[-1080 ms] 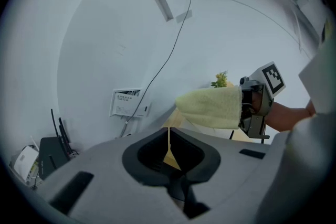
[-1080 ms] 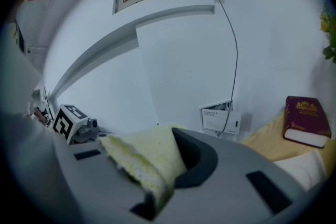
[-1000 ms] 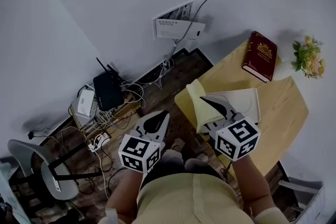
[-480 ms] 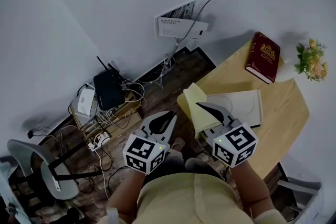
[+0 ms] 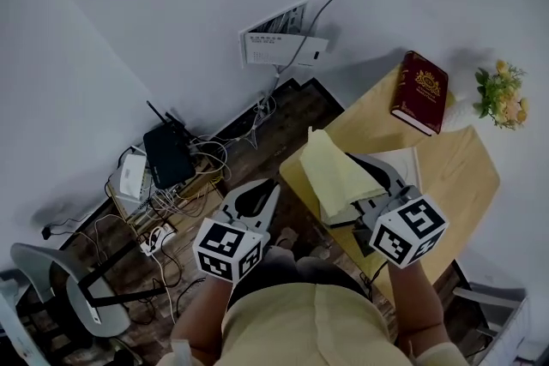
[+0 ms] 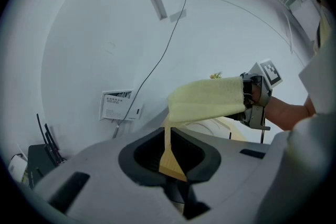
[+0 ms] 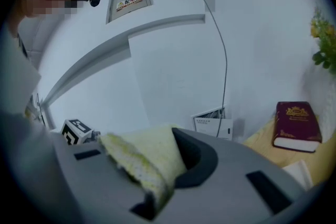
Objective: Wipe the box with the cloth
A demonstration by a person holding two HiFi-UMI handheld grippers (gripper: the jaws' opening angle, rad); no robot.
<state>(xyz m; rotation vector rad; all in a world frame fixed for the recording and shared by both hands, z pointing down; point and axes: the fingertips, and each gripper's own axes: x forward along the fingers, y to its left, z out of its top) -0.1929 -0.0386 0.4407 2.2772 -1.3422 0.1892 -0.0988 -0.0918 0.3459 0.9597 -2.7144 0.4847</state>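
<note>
Clamps the yellow cloth (image 5: 336, 171) in the right gripper (image 5: 358, 189), pinching a folded edge tight between the jaws and letting the rest fan out toward 11 o'clock. Holds it above the near corner of the wooden table (image 5: 467, 171), over the white box (image 5: 410, 160), of which only a strip shows at 3 o'clock from the cloth. Seems to keep the cloth clear of the box, though the steep angle leaves that unsure.

Has lifted and swung the cloth since half a second ago. Held it lower then and further toward 9 o'clock, with most of the box lid bare; now covers the greater part of that lid. Has carried the marker cube (image 5: 410, 229) of the right gripper toward 3 o'clock as well.

Keeps the left gripper (image 5: 262, 195) off the table at 9 o'clock from the right one, over the dark floor (image 5: 292, 111), jaws drawn together on nothing. Has hardly moved it from before.

Leaves the red book (image 5: 419, 92) flat at 12 o'clock from the box, by the table's far edge, and the flowers (image 5: 502, 94) at 2 o'clock, both where they stood earlier.
</note>
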